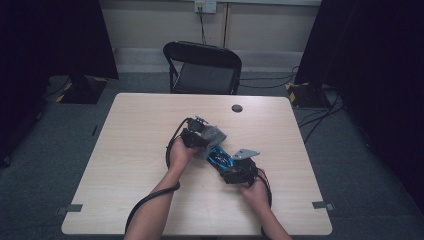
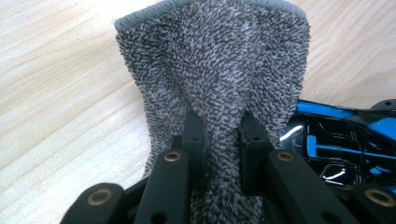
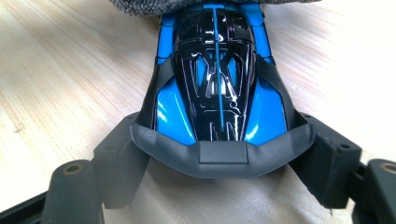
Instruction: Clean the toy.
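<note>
Two claws meet near the middle of the tabletop (image 1: 150, 150) in the high view. My left claw (image 1: 200, 134) comes in from the left and has a grey terry cloth (image 1: 214, 136) bunched at its tip. My right claw (image 1: 234, 167) comes up from the lower right and holds a blue and black toy car (image 1: 218, 157), which lies slanted between the two claws with its far end against the cloth. A black folding chair (image 1: 202, 67) stands behind the tabletop, and a small dark round disc (image 1: 237, 108) sits near the far edge, well apart from the work.

In the left gripper view, I see the left claw (image 2: 219, 133) closed narrow on a fold of the cloth (image 2: 215, 60); the fabric is pinched between the two black jaws and fans out wide above them. The glossy body of the toy car (image 2: 336, 140) lies just beside the cloth, at the right.

In the right gripper view, the right claw (image 3: 219, 154) stands wide and grips the toy car (image 3: 217, 79) by its rear end: one jaw presses on each side of the dark rear bumper. The car points away from the camera, resting on the pale wood, and its far end slips under the edge of the cloth (image 3: 154, 7) at the top.
</note>
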`<state>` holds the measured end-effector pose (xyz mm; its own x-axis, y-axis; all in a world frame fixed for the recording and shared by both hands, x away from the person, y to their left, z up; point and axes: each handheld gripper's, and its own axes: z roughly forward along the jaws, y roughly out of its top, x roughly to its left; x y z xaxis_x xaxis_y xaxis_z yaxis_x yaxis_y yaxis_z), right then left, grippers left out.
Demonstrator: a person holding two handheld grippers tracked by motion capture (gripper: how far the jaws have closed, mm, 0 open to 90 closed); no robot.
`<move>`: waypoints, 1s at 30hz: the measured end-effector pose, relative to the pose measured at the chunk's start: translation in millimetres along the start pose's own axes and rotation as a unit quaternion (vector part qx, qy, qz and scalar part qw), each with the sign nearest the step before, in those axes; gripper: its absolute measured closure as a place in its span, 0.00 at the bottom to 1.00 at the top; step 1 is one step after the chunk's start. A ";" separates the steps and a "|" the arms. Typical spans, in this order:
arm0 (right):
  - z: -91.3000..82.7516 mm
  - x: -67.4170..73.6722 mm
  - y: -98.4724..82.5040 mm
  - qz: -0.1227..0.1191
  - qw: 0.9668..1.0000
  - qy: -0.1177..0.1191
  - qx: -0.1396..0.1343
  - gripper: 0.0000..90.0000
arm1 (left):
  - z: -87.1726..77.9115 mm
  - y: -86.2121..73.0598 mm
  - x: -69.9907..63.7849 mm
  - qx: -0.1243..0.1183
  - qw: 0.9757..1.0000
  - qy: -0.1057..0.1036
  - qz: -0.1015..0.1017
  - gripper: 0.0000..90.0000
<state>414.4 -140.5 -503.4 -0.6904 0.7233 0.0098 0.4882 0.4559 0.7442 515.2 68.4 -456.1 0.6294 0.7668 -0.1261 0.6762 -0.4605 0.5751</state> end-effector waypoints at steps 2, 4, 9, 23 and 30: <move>0.0 0.1 0.0 0.001 1.000 0.000 0.000 0.28 | 0.7 1.2 0.8 0.001 1.000 0.002 0.003 0.85; -0.1 0.1 0.0 0.001 1.000 0.000 0.000 0.28 | 1.0 1.8 1.2 0.002 1.000 0.003 0.006 0.85; 0.0 0.1 0.0 0.001 1.000 0.000 0.000 0.28 | 2.1 1.8 4.8 -0.001 1.000 0.007 0.004 0.85; 0.0 0.1 0.0 0.001 1.000 0.000 0.000 0.28 | 3.4 0.2 15.9 0.000 1.000 0.008 -0.014 0.85; -0.1 0.1 0.0 0.001 1.000 0.000 0.000 0.28 | 4.4 -1.0 21.1 0.001 1.000 0.011 -0.022 0.85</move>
<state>414.3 -140.4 -503.4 -0.6902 0.7236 0.0114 0.4895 0.4551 0.7438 529.6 83.1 -462.9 0.5906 0.7960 -0.1323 0.7031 -0.4272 0.5684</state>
